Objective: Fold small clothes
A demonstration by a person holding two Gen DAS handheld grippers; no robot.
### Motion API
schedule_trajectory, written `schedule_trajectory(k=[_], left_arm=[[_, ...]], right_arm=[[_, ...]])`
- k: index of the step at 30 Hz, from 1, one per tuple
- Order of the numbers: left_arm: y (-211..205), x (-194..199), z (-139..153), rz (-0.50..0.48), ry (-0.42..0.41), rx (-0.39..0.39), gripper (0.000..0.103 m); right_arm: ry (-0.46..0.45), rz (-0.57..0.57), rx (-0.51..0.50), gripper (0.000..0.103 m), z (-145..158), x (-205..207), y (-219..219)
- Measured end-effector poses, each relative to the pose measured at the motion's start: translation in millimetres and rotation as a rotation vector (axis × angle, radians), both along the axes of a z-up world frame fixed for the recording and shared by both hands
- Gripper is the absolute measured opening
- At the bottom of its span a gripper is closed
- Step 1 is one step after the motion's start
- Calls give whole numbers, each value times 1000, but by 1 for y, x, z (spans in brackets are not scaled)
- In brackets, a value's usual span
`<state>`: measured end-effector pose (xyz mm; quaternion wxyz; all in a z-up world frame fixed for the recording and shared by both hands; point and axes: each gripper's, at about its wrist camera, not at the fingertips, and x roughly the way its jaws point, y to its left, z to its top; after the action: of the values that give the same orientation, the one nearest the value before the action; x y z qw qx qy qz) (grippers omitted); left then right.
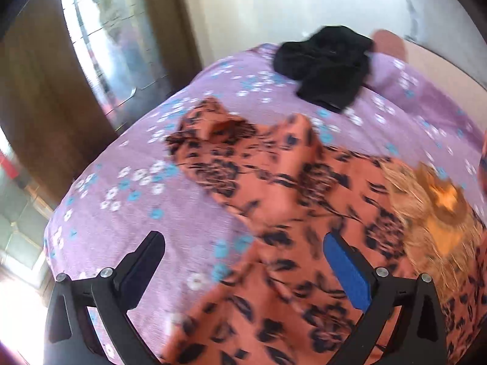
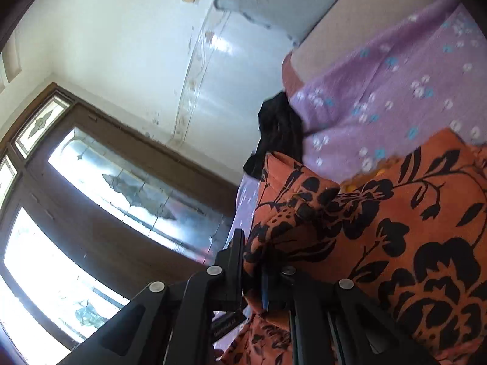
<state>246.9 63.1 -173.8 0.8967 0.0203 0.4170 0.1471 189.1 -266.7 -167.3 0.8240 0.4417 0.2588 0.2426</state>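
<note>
An orange garment with a black flower print (image 1: 283, 200) lies rumpled on a purple flowered bedsheet (image 1: 127, 188). My left gripper (image 1: 243, 243) is open and empty just above the garment's near edge. A black garment (image 1: 328, 64) lies crumpled at the far side of the bed. In the right wrist view my right gripper (image 2: 252, 258) is shut on a lifted fold of the orange garment (image 2: 380, 219). The black garment (image 2: 278, 127) shows behind it at the bed's edge.
A wooden door with glass panes (image 1: 100, 48) stands left of the bed and also shows in the right wrist view (image 2: 100, 182). A white wall (image 1: 289, 3) is behind the bed. A yellow-orange embroidered patch (image 1: 438, 213) sits on the garment at right.
</note>
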Motion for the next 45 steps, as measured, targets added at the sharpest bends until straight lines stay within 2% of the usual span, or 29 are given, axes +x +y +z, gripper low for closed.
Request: schedule_trajectory(k=[1,2,3,4,6,9,14,16,18,19,20,21,24,26,27,29,30,31,33,34,36,37,38,40,41,43,45], left_arm=[[12,1,0,32,0,-11,103],[24,0,0,63,2,-20,103],[34,0,-1,90,4,-32,103],[41,-1,-2,109,7,-47,103],[51,-3,-3,137,13,-73,103],[49,-5,-4,125,8,-121,103],[17,-3,-9,-46,33,-230,103],[-1,-1,-15,-136,75,-264,98],[-18,5,-28,-202,147,-282,85],[-25,8,-38,-222,190,-292,66],[-30,10,-46,-236,227,-303,42],[-35,12,-53,-246,253,-306,34],[-46,12,-54,-259,225,-248,24],[-52,10,-50,-265,197,-215,13],[-53,11,-49,-266,185,-210,12],[-50,11,-44,-261,158,-217,10],[-46,12,-42,-255,143,-214,10],[-42,13,-39,-244,126,-202,9],[-35,15,-33,-202,93,-167,9],[-29,16,-31,-190,82,-177,9],[-13,22,-29,-185,102,-281,15],[0,26,-28,-169,116,-348,30],[17,27,-24,-130,103,-405,56],[57,21,-13,-6,7,-467,75],[81,18,-6,83,-51,-466,75],[120,15,1,205,-113,-472,75],[154,19,-5,295,-116,-522,75]], right_arm=[[20,44,2,31,-5,6,15],[40,83,10,65,-10,10,26],[44,103,23,81,-14,7,35],[21,114,41,89,-15,4,39],[-12,130,53,89,-14,1,42],[-8,46,18,89,-9,-6,29],[129,-121,-159,84,-3,-22,-21],[186,-165,-191,82,-5,-30,-43],[239,-212,-194,81,-11,-38,-67],[265,-237,-194,78,-15,-40,-80],[283,-257,-185,76,-19,-43,-91],[294,-265,-164,75,-24,-46,-102],[344,-220,-124,67,-39,-47,-117],[388,-183,-126,57,-52,-42,-115],[426,-169,-143,56,-62,-38,-113],[571,-162,-244,56,-85,-29,-107],[621,-160,-301,52,-95,-25,-105],[621,-171,-342,38,-96,-25,-103],[603,-165,-353,37,-89,-27,-103],[597,-156,-353,37,-89,-28,-103],[609,-151,-343,37,-94,-30,-104],[610,-153,-333,37,-96,-31,-105],[609,-154,-329,37,-97,-32,-105],[608,-151,-339,37,-96,-32,-105],[606,-150,-346,38,-96,-32,-105],[601,-151,-363,38,-94,-33,-101],[593,-146,-373,41,-93,-32,-98]])
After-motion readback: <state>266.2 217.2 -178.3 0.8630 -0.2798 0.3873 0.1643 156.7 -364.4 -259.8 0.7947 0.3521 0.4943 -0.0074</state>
